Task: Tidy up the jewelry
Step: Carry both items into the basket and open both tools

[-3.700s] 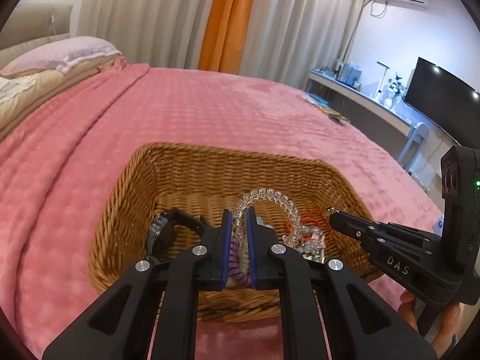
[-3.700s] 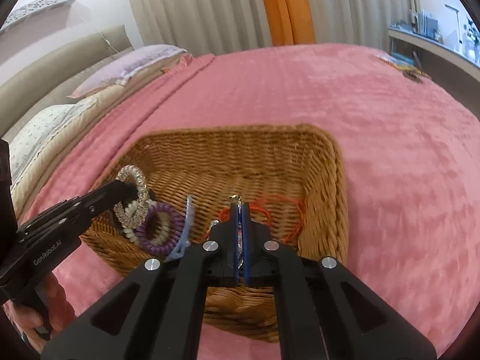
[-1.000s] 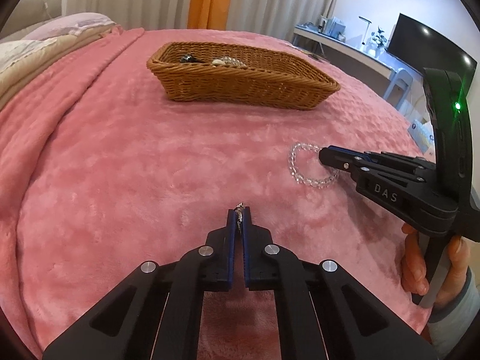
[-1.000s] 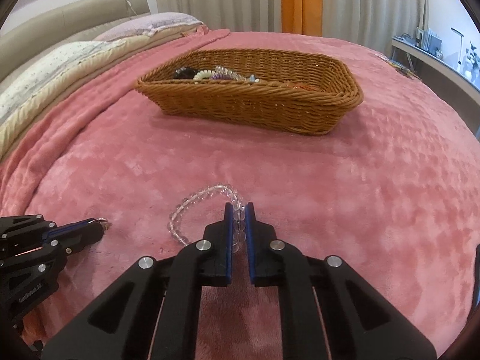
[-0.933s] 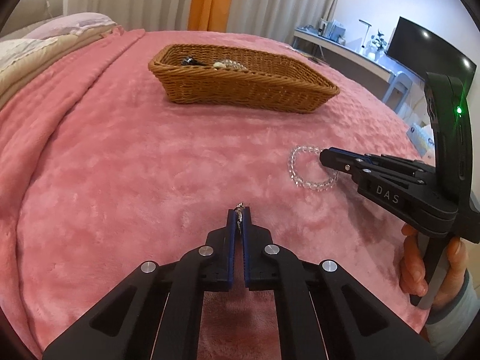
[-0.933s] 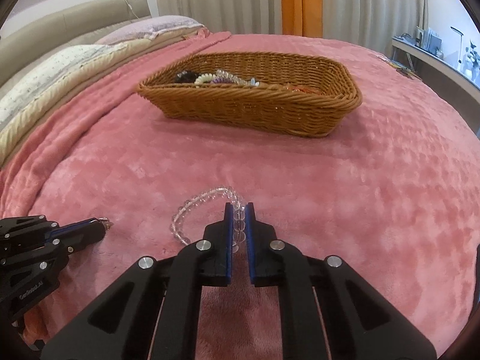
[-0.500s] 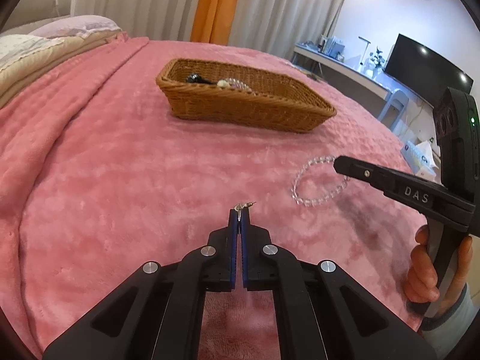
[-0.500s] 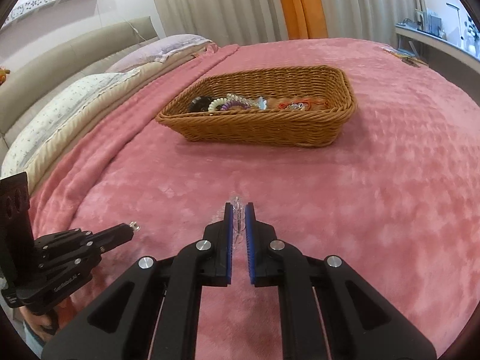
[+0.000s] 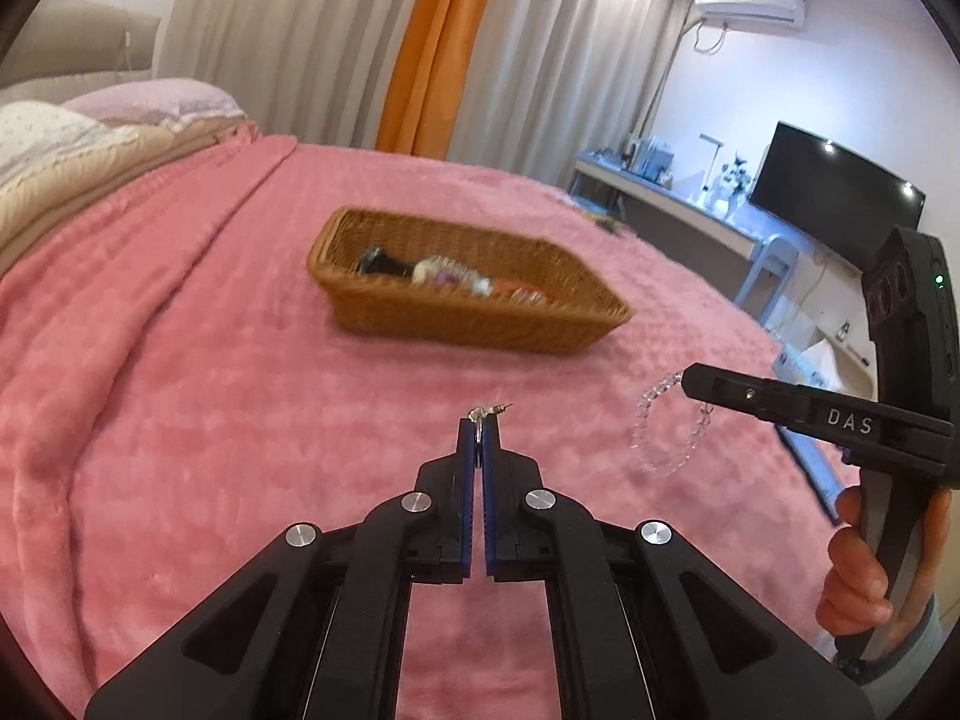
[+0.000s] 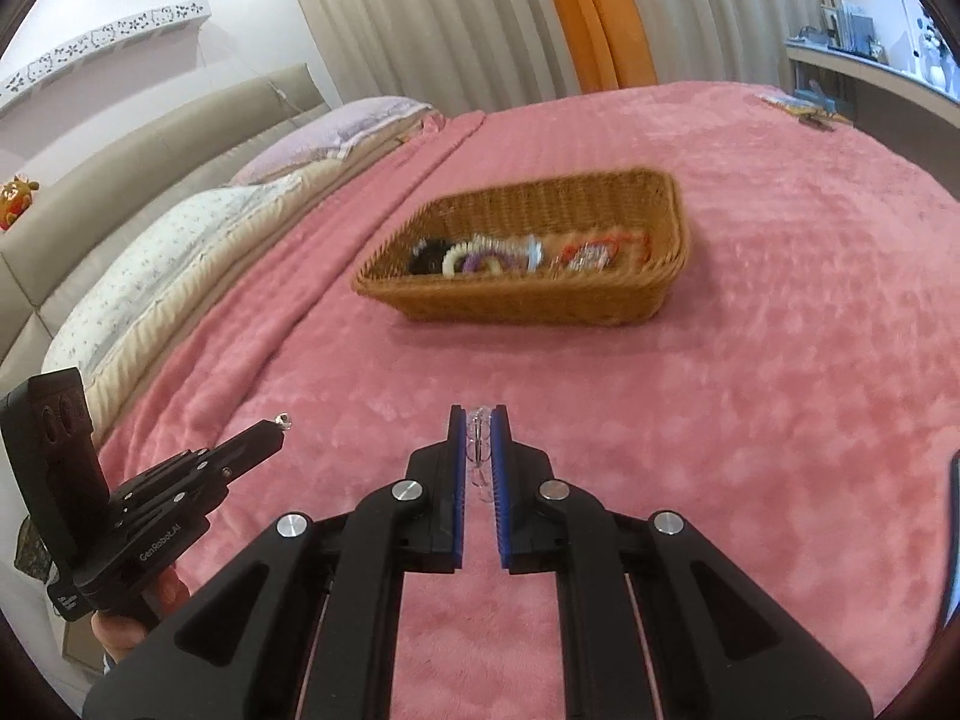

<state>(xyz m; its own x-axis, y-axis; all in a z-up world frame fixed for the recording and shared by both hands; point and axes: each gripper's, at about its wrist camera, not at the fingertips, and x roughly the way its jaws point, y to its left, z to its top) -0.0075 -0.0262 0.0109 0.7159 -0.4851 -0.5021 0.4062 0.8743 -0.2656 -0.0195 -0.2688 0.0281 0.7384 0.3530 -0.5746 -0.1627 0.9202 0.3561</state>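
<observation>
A small metal trinket (image 9: 487,410) is pinched at mid-frame by the pressed-together left gripper (image 9: 478,429), and a clear bead bracelet (image 9: 663,429) by the right gripper (image 10: 478,420). Both are apparently being carried for depositing; the wicker basket (image 9: 480,324), upper centre, must next be reached.

Pink, faintly dimpled blanket (image 10: 750,396); golden-brown woven basket (image 10: 528,300) with black, cream, purple, pale blue and orange-red pieces inside. Clear glassy bead bracelet (image 9: 660,438); small silver clasp piece (image 9: 486,411). Black grippers, blue pads (image 10: 459,462). Beige curtains (image 9: 270,42) with one orange panel (image 9: 432,54). Lilac pillow (image 10: 336,132); cream, speckled pillow (image 10: 174,240).
</observation>
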